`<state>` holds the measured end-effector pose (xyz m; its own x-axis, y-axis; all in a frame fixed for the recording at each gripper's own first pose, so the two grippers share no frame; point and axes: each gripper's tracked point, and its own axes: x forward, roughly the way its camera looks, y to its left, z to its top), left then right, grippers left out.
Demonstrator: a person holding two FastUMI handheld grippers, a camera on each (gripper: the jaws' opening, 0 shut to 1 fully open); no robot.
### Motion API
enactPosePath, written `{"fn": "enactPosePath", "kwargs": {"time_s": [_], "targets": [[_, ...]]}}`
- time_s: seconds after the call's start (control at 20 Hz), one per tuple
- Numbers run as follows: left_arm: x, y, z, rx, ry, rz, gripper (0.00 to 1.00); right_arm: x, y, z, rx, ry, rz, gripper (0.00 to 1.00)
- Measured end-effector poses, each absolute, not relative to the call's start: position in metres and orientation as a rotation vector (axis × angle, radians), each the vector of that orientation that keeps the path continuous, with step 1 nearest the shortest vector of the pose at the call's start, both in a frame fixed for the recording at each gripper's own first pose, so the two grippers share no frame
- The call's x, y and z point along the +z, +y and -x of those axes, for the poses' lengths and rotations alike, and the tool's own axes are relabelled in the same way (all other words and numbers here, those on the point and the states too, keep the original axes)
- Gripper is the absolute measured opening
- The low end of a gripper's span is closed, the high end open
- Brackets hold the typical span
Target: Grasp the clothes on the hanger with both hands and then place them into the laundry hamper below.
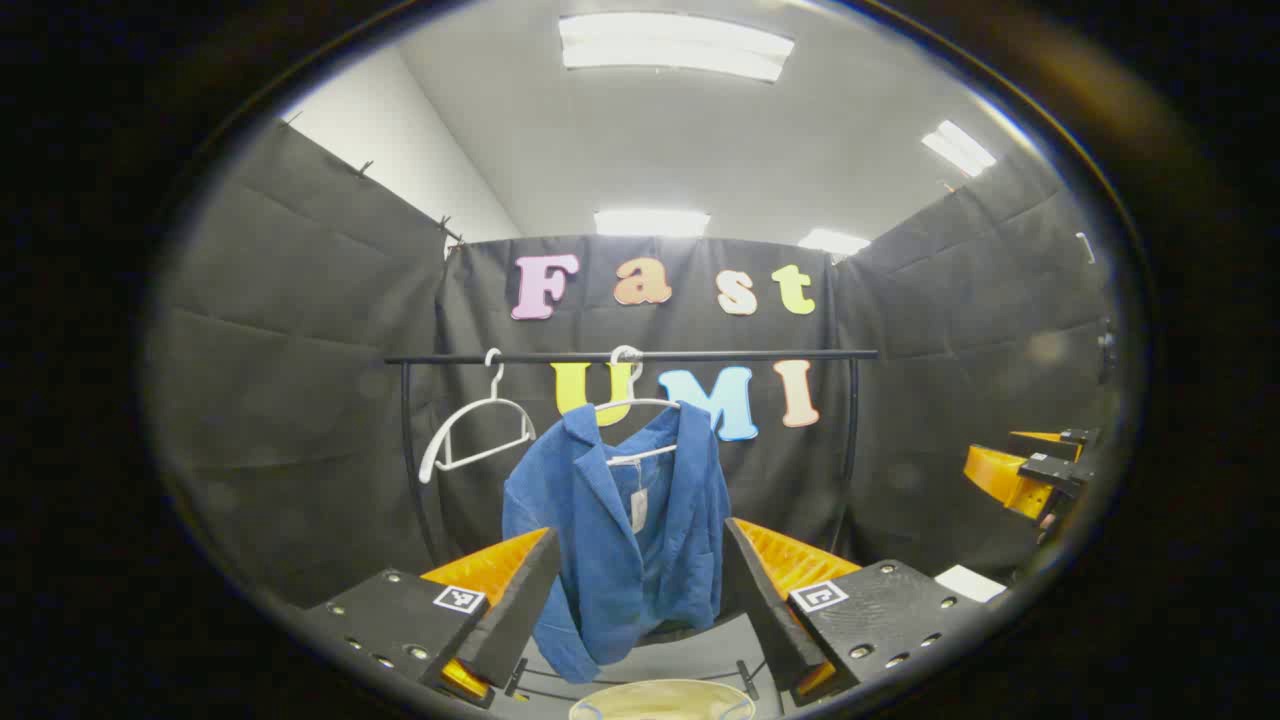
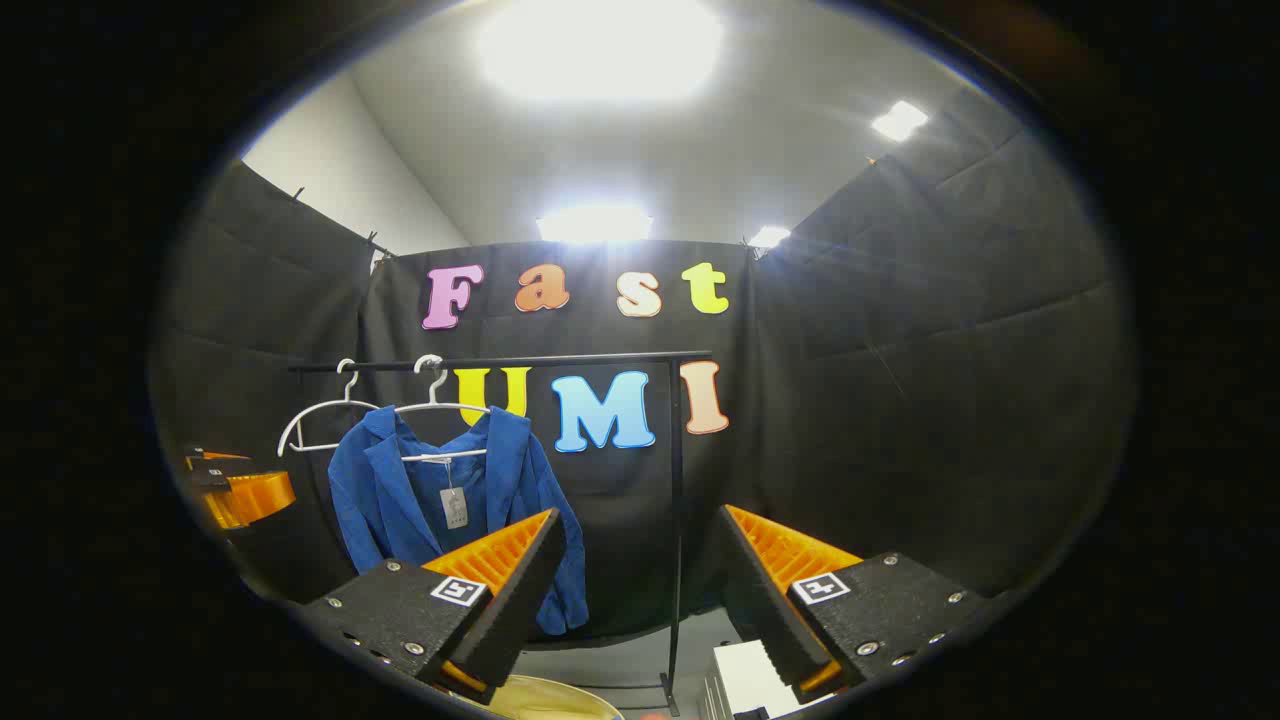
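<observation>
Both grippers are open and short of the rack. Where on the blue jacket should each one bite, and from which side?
Take the blue jacket at its two shoulders, just below the white hanger, coming straight in from the front: left gripper to the nearer shoulder, right gripper to the other. It hangs open and slack, so the shoulder folds over the hanger arms probably offer the firmest cloth, and lifting there should unhook it.

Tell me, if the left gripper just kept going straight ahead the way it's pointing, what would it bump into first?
Most likely the blue jacket hanging on the white hanger. It sits right between the left gripper's open fingers. Depth is hard to judge, but nothing seems to stand in between.
</observation>
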<state>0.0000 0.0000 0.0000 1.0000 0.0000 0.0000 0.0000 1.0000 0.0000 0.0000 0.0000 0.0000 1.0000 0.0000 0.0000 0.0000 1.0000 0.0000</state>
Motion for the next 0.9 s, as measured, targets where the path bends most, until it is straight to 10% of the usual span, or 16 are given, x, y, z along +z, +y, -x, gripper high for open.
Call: {"fn": "enactPosePath", "kwargs": {"time_s": [0.9], "targets": [[-0.016, 0.019, 0.010, 0.041, 0.040, 0.070, 0.93, -0.013, 0.009, 0.006, 0.009, 0.071, 0.035, 0.95]]}}
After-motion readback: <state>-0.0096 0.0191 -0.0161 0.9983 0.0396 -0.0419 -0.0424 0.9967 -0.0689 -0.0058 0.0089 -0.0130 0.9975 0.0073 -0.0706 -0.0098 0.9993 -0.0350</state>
